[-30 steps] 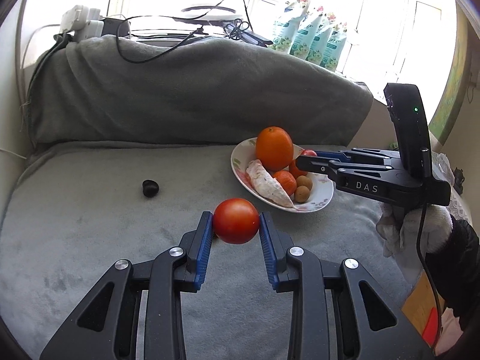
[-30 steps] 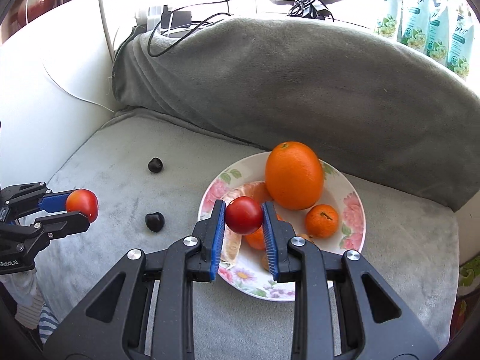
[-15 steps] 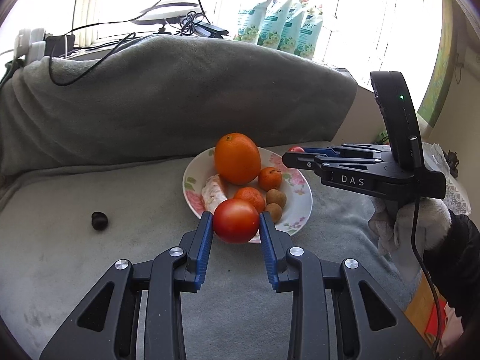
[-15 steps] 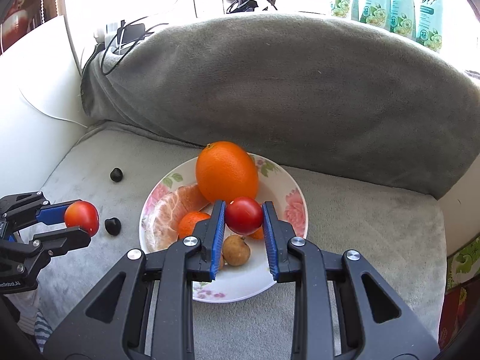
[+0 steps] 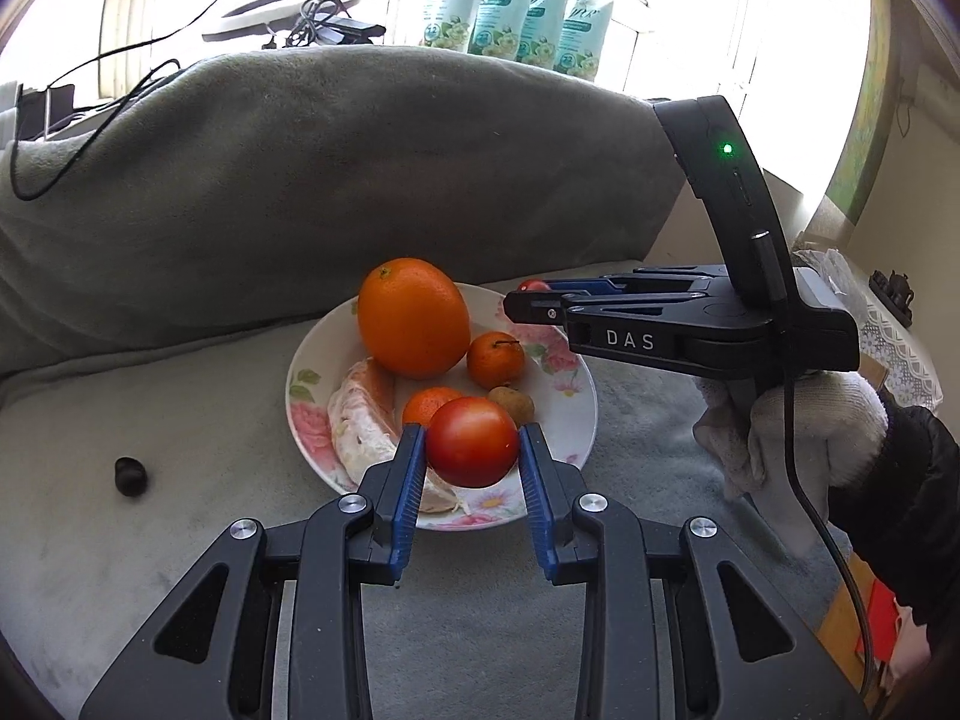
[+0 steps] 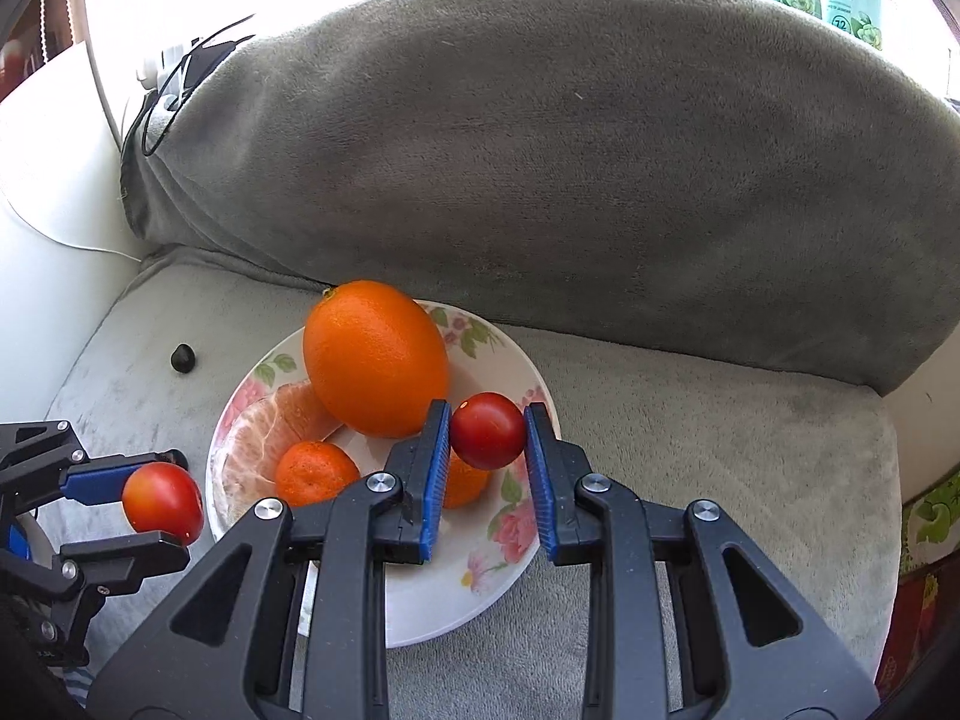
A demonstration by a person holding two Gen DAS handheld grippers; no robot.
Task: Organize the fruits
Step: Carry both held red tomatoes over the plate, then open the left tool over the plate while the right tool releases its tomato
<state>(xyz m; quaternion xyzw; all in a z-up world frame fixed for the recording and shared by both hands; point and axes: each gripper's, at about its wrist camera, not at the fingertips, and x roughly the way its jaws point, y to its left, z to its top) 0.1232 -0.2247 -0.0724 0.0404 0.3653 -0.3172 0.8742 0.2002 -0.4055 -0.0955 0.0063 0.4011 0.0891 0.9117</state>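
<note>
Tomatoes fill both tongs: the left gripper (image 5: 473,449) clamps the larger tomato (image 5: 472,441) over the floral plate (image 5: 585,384), the right gripper (image 6: 487,431) the smaller tomato (image 6: 487,430). Only the left wrist view shows the gloved hand (image 5: 798,426) and a longan (image 5: 511,405); the big orange (image 6: 375,357) appears in both.

two red tomatoes (image 5: 472,441) (image 6: 487,431) aloft over the fruit-laden floral plate (image 5: 573,420)

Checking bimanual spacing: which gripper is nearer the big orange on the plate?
Right. The right gripper holds its tomato just beside the big orange; the left gripper, with its own tomato, is at the plate's near rim.
</note>
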